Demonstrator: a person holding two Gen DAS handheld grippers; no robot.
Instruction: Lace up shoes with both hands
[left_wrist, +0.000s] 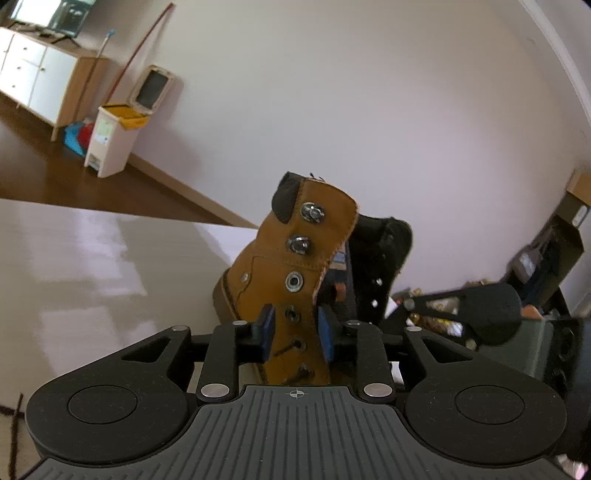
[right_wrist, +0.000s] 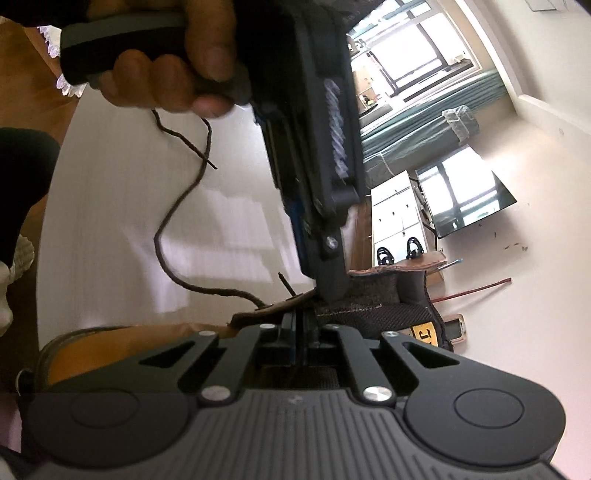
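A tan boot stands on the white table with its metal eyelets facing the left wrist camera. The blue pads of my left gripper touch both edges of the boot's eyelet flap, so it is shut on that flap. Short dark lace pieces cross the lower eyelets. In the right wrist view a brown lace trails from under a hand across the table to the flap. My right gripper is shut at the boot's opening beside the dark tongue. I cannot tell whether lace sits between its pads.
A white pedal bin and a low cabinet stand by the far wall. Clutter and dark bags fill the right side. A television rests on a white cabinet. A loose lace end lies near the left gripper's body.
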